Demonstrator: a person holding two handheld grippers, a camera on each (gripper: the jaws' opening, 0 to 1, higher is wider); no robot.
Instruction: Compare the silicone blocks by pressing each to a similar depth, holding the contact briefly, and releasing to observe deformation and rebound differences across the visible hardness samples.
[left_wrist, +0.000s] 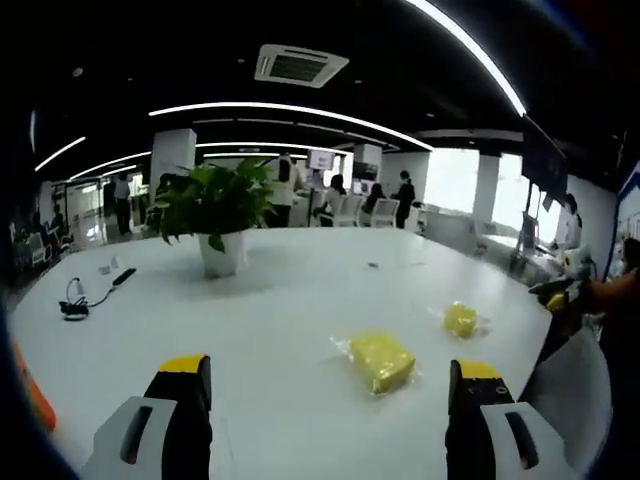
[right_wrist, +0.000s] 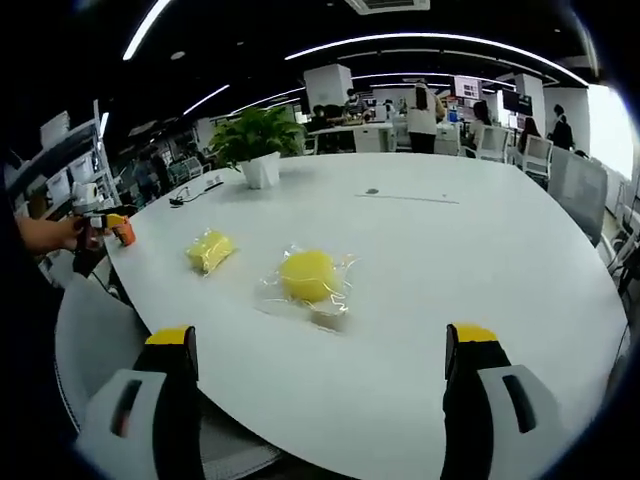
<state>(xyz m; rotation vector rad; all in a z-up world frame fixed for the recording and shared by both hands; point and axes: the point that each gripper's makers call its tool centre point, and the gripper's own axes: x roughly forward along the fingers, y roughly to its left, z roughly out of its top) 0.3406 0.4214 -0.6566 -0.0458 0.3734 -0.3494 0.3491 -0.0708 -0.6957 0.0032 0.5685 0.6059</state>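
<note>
Two yellow silicone blocks in clear plastic wrap lie on a white table (left_wrist: 280, 300). In the left gripper view, a rectangular block (left_wrist: 380, 360) rests just ahead of my open left gripper (left_wrist: 330, 368), and a smaller rounded block (left_wrist: 460, 319) lies beyond it to the right. In the right gripper view, the rounded block (right_wrist: 308, 276) sits ahead of my open right gripper (right_wrist: 320, 334), with the rectangular block (right_wrist: 210, 250) farther left. Neither gripper touches a block. A hand holds the left gripper (right_wrist: 112, 228) at the table's left edge.
A potted plant (left_wrist: 215, 215) stands mid-table, also visible as the plant (right_wrist: 258, 140) at the far side. A black cable and small devices (left_wrist: 80, 300) lie at the left. A grey chair (right_wrist: 95, 340) stands at the table edge. People and chairs fill the background.
</note>
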